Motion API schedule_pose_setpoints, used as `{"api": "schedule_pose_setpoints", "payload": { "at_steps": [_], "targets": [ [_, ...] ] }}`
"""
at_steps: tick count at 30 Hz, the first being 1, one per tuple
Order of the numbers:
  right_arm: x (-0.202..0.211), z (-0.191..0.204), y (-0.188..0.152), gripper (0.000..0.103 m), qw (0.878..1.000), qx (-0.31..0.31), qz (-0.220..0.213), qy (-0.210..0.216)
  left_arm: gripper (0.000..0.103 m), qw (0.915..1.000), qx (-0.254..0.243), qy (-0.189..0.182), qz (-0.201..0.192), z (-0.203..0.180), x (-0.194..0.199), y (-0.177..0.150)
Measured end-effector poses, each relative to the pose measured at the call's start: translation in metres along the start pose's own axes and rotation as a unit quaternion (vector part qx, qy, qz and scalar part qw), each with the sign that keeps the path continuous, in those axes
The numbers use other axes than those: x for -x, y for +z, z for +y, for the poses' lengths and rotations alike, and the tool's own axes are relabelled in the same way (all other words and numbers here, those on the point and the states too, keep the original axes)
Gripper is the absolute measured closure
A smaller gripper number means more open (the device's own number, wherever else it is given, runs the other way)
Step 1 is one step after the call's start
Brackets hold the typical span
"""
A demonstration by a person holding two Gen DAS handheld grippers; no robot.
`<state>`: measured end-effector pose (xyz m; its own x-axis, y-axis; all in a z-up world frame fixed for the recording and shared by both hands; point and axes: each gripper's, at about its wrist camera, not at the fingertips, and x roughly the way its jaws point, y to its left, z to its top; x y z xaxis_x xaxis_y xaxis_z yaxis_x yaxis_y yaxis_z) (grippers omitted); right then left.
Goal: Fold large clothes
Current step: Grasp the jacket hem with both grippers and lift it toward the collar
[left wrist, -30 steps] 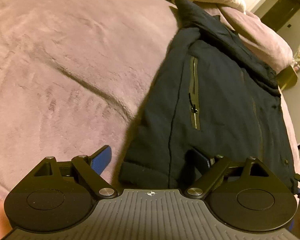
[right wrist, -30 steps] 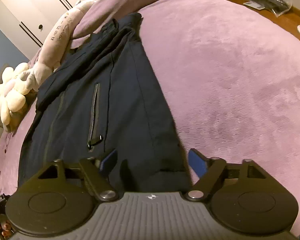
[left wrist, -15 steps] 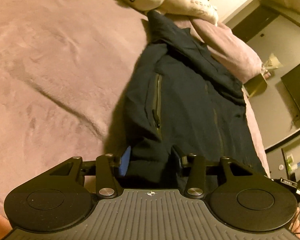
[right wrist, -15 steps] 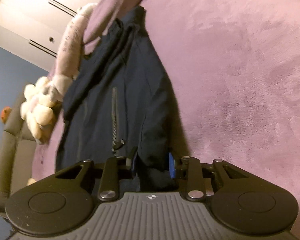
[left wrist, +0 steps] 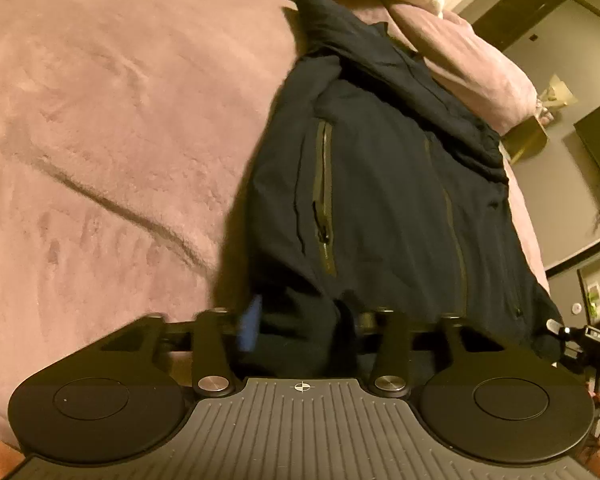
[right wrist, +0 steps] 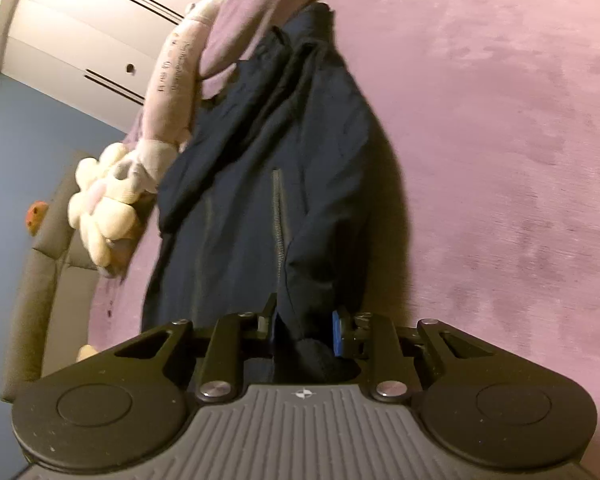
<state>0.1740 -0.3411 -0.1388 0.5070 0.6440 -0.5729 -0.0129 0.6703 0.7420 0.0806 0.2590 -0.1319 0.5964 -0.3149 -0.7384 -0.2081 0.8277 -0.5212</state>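
Left tool (left wrist: 300, 330): closed on a bunch of cloth at the near hem of the jacket (left wrist: 380, 200); my blue finger pad (left wrist: 249, 326) presses the cloth from the left side.
Right tool (right wrist: 305, 330): clamped on the other near corner of the jacket (right wrist: 268, 184); the cloth fills the narrow gap between my two pads, and the blue pad (right wrist: 337, 334) sits on its right side.
Jacket: dark navy, spread lengthwise on the bed (left wrist: 100, 140), hem end toward me, collar end far away beside the pillow (left wrist: 472, 64).
Jacket detail: a pocket zipper (left wrist: 323, 200) runs along the front in the left view; another zipper (right wrist: 277, 232) shows in the right view.
Bed cover: pink-purple plush, creased to the left of the jacket.
Plush toy (right wrist: 140, 160): cream coloured, lying at the head of the bed, touching the collar end of the jacket.
Wardrobe (right wrist: 80, 32): white doors behind the bed.
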Motion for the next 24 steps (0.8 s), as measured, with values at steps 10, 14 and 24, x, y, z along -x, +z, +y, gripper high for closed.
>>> {"api": "schedule_pose_setpoints", "payload": {
  "at_steps": [10, 14, 24],
  "targets": [
    [0.003, 0.008, 0.01, 0.08, 0.998, -0.028, -0.012, 0.052, 0.08, 0.9982, 0.019, -0.051, -0.026, -0.01, 0.014, 0.01],
    [0.008, 0.011, 0.019, 0.081, 0.997, -0.034, -0.03, 0.066, 0.081, 0.9949, 0.03, -0.078, -0.057, -0.018, 0.025, 0.024],
    [0.011, 0.032, 0.075, 0.081, 0.991, -0.029, -0.106, 0.08, 0.083, 0.9838, 0.043, -0.113, -0.133, -0.043, 0.036, 0.1]
  ]
}}
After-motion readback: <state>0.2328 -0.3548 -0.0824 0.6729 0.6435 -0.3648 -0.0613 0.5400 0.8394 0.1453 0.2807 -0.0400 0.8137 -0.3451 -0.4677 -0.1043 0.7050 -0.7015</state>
